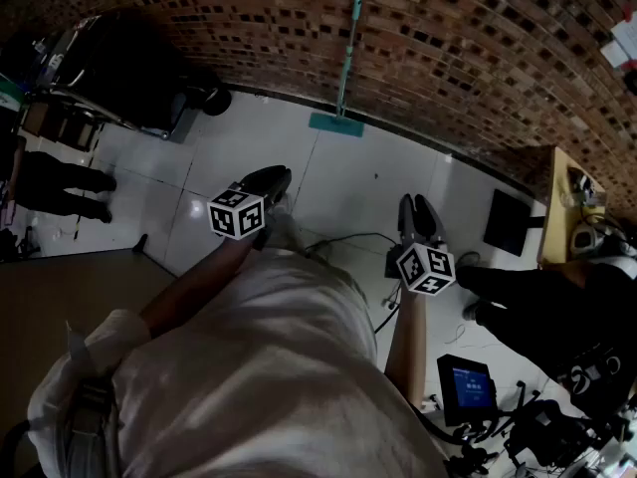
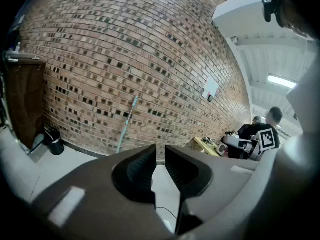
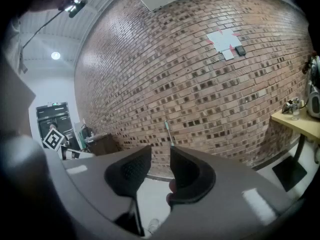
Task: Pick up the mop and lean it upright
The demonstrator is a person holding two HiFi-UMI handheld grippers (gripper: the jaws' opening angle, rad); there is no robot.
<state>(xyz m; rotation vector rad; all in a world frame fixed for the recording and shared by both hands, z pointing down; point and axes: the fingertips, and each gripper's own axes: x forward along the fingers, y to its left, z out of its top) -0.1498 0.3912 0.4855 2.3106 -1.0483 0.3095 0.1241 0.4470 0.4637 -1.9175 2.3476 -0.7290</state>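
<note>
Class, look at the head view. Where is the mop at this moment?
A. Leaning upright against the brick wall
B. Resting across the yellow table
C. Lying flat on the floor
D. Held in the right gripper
A: the mop stands with its handle against the brick wall and its head down on the floor.

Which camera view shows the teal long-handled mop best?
The head view: the teal long-handled mop appears whole, flat head on the white floor, handle leaning on the brick wall. The left gripper view shows only its handle; the right gripper view only a short top piece.
</note>
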